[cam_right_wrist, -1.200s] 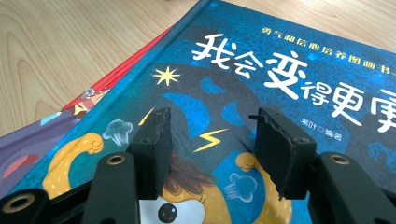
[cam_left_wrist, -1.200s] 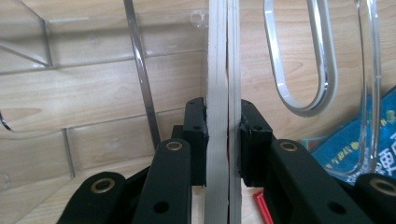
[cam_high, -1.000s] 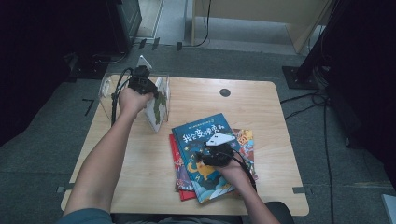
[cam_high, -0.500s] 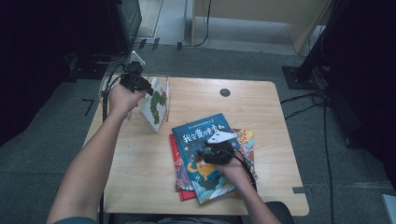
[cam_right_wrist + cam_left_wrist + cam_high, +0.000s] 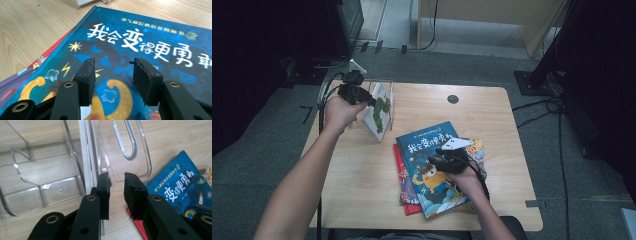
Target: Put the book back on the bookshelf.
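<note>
A white book with green pictures point(image 5: 379, 112) stands on edge in a clear acrylic stand point(image 5: 389, 87) at the table's back left. My left gripper point(image 5: 354, 92) is just left of it. In the left gripper view its jaws point(image 5: 116, 176) are open a little, with nothing between them, and the white book's edge point(image 5: 86, 157) runs past the left jaw. A blue picture book point(image 5: 432, 170) tops a flat stack at the front centre. My right gripper point(image 5: 447, 157) hovers over its cover point(image 5: 150, 37), jaws point(image 5: 113, 62) open and empty.
Under the blue book lie a red book point(image 5: 402, 170) and other colourful ones. A round dark grommet point(image 5: 453, 99) is set in the table's far edge. Bare wood point(image 5: 362, 170) stretches left of the stack. Cables and dark stands ring the table on the floor.
My left hand and gripper have shifted slightly left and toward me beside the standing white book. The right gripper has stayed over the blue book.
</note>
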Action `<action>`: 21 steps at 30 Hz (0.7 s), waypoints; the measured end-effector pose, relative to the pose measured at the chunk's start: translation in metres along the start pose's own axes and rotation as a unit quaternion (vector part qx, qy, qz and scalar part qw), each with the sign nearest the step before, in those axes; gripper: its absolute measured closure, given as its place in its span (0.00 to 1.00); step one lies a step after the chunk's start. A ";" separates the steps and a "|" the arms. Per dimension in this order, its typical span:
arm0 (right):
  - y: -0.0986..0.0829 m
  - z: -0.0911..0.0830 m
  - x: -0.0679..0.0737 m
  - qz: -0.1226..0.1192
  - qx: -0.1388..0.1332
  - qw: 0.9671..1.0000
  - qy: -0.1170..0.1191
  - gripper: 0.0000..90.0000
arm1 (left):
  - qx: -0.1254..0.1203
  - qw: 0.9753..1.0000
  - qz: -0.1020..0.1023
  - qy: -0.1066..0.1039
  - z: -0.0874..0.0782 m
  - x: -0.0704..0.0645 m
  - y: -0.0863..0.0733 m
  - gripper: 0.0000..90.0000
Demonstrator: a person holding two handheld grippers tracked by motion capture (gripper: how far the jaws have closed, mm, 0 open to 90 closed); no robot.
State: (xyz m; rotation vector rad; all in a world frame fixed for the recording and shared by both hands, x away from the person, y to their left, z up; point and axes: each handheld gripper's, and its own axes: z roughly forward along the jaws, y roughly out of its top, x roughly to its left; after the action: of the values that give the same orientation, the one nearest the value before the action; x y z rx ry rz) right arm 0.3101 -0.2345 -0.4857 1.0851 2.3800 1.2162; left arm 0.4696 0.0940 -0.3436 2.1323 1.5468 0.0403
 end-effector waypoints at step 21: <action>-0.006 -0.015 -0.025 0.017 0.002 0.999 -0.028 0.64 | -0.015 0.998 0.036 -0.042 0.011 -0.010 -0.056 0.88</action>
State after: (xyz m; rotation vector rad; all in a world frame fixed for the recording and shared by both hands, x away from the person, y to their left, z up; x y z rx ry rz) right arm 0.3170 -0.2633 -0.4838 1.1511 2.3323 1.1774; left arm 0.4203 0.0939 -0.3740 2.1377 1.4123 -0.0011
